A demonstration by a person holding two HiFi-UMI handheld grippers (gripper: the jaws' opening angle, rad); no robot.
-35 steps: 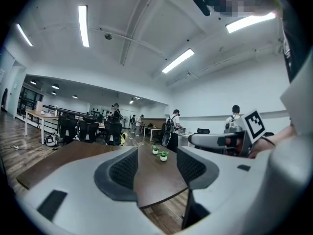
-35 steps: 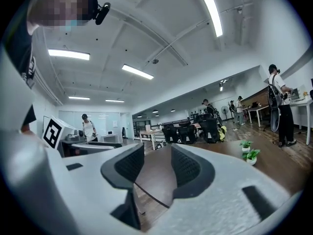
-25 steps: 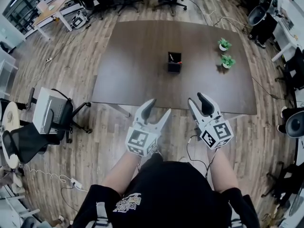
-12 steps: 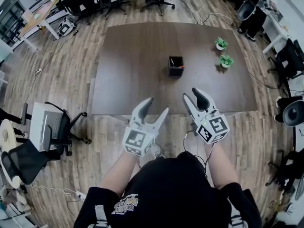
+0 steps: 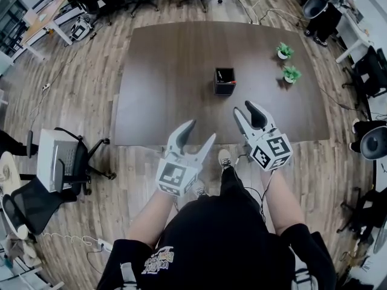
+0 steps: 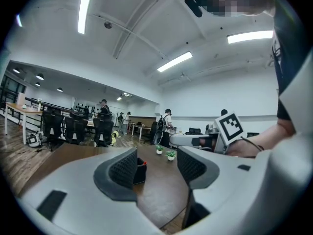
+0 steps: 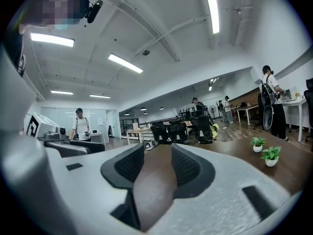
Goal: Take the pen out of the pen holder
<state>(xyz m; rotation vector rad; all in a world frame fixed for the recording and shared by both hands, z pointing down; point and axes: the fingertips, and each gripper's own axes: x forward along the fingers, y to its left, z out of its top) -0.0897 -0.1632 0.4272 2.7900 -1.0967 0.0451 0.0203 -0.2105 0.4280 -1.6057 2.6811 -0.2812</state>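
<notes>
- Two hand-held grippers are in use. The left gripper point(image 5: 201, 135) has its jaws spread wide, and in the left gripper view point(image 6: 156, 163) nothing lies between the ribbed black pads.
- Likewise, the right gripper point(image 5: 243, 107) is parted and carries nothing. Only bare tabletop shows between its pads in the right gripper view point(image 7: 157, 163).
- Both grippers hang side by side at the near edge of the dark brown rectangular wooden table point(image 5: 163, 65). The right one reaches a little farther over it.
- Ahead, well apart from both, the black square pen holder point(image 5: 224, 83) stands upright near the table's middle. It is also seen beside the left jaw in the left gripper view point(image 6: 139, 171).
- A red-tipped pen point(image 6: 144, 162) stands inside the holder and barely clears its rim.
- Two small green potted plants point(image 5: 288, 62) stand to the holder's right, near the table's right edge.
- Progress, as judged: no part of the task is done. The reach, the grip on the pen and the lift out all remain.
</notes>
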